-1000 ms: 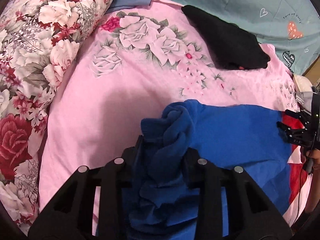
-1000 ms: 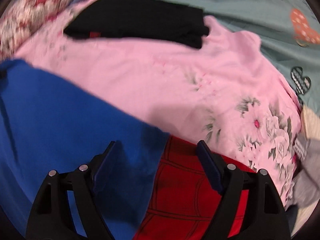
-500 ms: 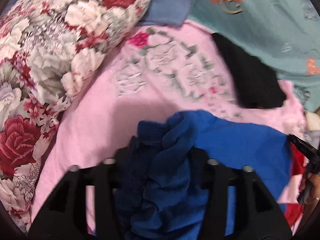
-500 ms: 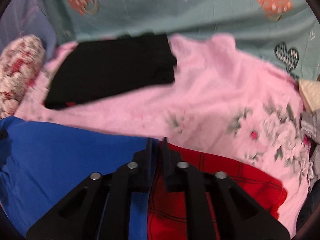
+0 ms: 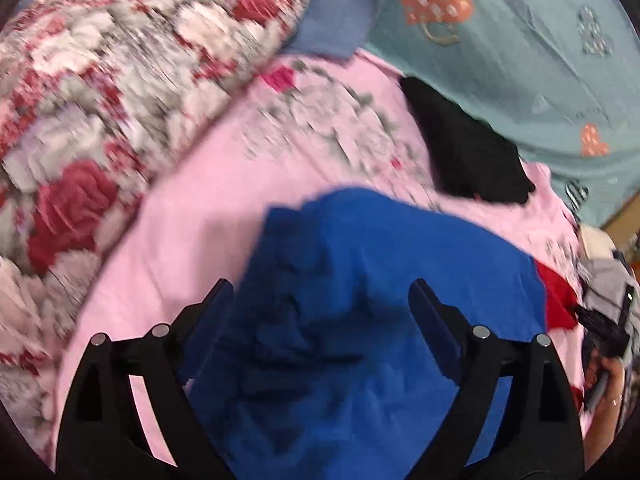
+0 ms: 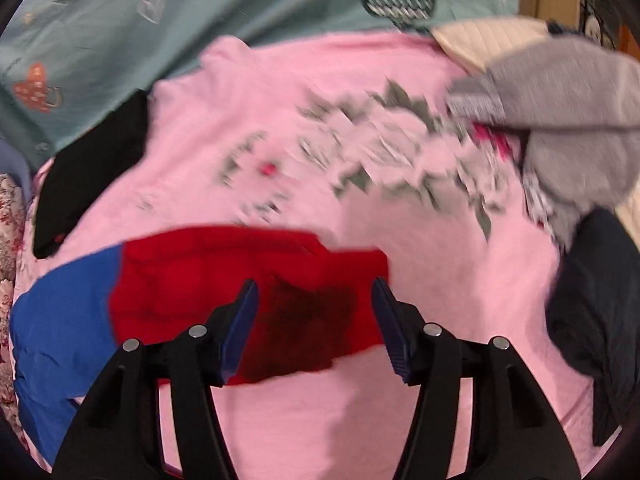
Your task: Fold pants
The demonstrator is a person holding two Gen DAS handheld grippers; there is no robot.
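On a pink floral bedspread (image 5: 208, 216), the blue pants (image 5: 360, 288) lie in a rumpled heap directly under the left claw (image 5: 320, 312), their bunched, creased end sitting between its two fingers and the rest spreading toward the near edge of the left wrist view. The left claw's jaws have just been opening and now stand wide apart, the cloth below and between them but pressed by neither pad. To the right of the blue cloth a red garment (image 6: 248, 280) lies flat on the bedspread, its left edge touching or slipping under the pants; which of the two cannot be told. The right claw (image 6: 314, 324) hangs over that red garment, well to the right of the bulk of the pants, which show only as a blue patch at the left edge of the right wrist view. Its jaws have just been opening too and stand parted over the red cloth, gripping nothing. In the left wrist view a hand (image 5: 604, 376) holding the right claw shows at the far right edge. Farther off, a folded black garment (image 5: 468, 152) rests on the bedspread, well apart from the pants. A large rose-patterned pillow (image 5: 120, 92) lies at the left, a teal sheet with hearts (image 5: 520, 48) beyond. At the right sit a grey garment (image 6: 568, 120) and a dark one (image 6: 600, 304). Both views are blurred.
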